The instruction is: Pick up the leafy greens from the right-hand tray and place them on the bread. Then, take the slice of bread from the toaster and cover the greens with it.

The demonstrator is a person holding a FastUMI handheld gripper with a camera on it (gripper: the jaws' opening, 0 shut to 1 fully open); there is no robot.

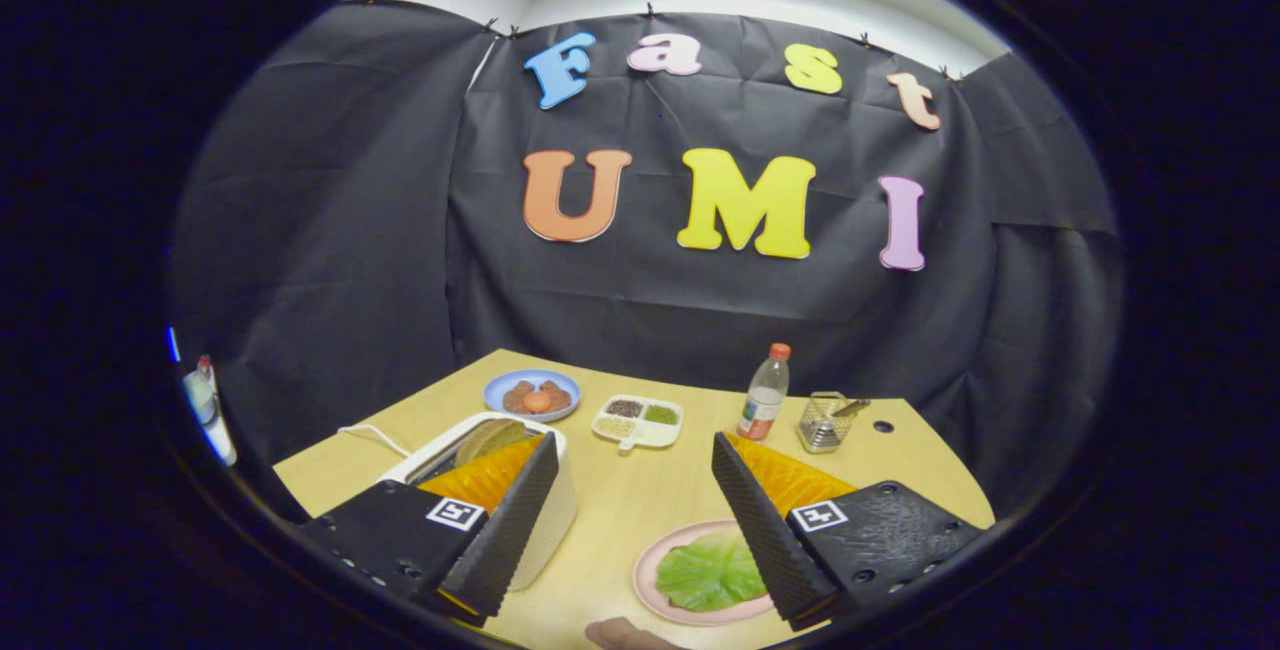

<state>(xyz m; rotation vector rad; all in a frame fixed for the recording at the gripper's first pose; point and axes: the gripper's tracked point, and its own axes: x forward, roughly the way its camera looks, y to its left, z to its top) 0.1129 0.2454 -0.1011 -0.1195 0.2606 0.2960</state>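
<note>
My gripper hangs open above the wooden table, with nothing between its fingers. A green lettuce leaf lies on a pink plate low between the fingers, partly hidden under the right finger. A white toaster stands behind the left finger, and a slice of bread sticks up out of its slot. Beyond the toaster sits a blue plate holding brownish food with a round orange piece on top.
A white divided tray of seeds or spices lies beyond the fingertips. A clear bottle with a red cap and a wire holder stand at the back right. A fingertip of a hand shows at the table's near edge.
</note>
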